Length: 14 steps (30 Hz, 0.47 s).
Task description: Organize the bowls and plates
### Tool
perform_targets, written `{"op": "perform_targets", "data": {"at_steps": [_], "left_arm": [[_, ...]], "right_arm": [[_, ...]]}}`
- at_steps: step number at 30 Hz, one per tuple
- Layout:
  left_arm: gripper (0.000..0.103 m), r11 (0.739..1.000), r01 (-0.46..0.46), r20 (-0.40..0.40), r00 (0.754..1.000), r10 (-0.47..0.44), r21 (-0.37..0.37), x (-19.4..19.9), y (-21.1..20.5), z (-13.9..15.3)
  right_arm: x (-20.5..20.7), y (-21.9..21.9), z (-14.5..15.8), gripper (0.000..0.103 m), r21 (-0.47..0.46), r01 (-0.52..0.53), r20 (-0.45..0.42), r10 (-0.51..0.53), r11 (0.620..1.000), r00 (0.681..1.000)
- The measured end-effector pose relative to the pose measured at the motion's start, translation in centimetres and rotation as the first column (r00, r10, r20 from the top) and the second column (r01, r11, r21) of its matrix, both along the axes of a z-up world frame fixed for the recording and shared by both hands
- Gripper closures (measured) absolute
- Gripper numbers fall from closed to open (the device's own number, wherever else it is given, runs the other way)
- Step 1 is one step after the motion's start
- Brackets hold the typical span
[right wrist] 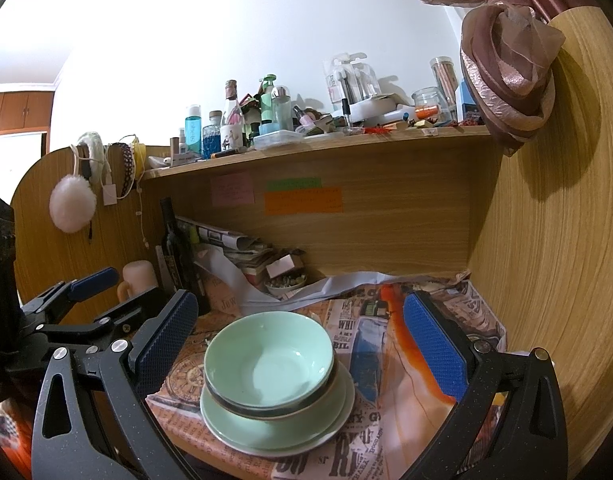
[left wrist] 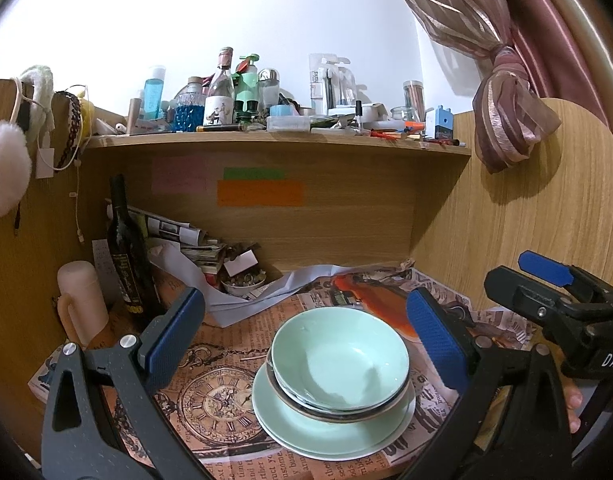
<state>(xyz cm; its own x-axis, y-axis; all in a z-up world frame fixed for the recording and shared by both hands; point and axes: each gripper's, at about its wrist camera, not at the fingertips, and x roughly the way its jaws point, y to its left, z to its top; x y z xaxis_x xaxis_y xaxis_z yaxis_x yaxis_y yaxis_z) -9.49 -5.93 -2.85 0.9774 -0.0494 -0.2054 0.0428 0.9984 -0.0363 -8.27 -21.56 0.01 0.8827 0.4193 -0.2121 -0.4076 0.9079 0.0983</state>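
- A pale green bowl [left wrist: 340, 358] sits on top of a stack, nested in at least one more bowl [left wrist: 338, 408] with a dark rim; how many bowls lie beneath it cannot be told.
- The bowls rest on pale green plates [left wrist: 326, 438], seemingly two, a white edge showing under the upper one.
- The stack stands on the bench [left wrist: 234, 466], near its front edge, on a printed newspaper-style sheet [left wrist: 214, 396] with a clock face drawn just left of the plates.
- The left gripper [left wrist: 306, 344] hangs just in front of the stack with its fingers [left wrist: 174, 336] spread wide, one on either side of the bowls and touching nothing.
- The right gripper [right wrist: 302, 344] is likewise spread wide and empty, its blue-padded fingers [right wrist: 434, 348] apart from the stack, which lies left of centre between them.
- In the left wrist view the right gripper appears at the right edge, with part of a hand [left wrist: 573, 408] behind it.
- At the back left of the bench stand a dark wine bottle [left wrist: 124, 248] and a cream mug [left wrist: 82, 300], beside a heap of folded papers [left wrist: 178, 236] and a small white dish [left wrist: 242, 282] of odds and ends.
- Pink, green and orange sticky notes [left wrist: 260, 192] are on the wooden back panel.
- A shelf [left wrist: 274, 142] above is crowded with bottles and jars.
- A tied pink curtain [left wrist: 506, 116] hangs at the right.
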Motion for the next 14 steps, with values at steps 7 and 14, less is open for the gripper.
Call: {"op": "perform_targets", "data": {"at_steps": [7,14], "left_arm": [[0.000,1.000,0.000,0.003,1.000,0.000,0.001,0.03,-0.26,0.06],[0.000,1.000,0.006,0.006,1.000,-0.006,-0.002,-0.01,-0.28,0.04]], "right_arm": [[0.26,-0.02,-0.19,0.000,-0.003,0.000,-0.006,0.000,1.000,1.000],[0.76,-0.16,-0.46,0.000,-0.003,-0.008,-0.016,0.008,1.000,1.000]]}}
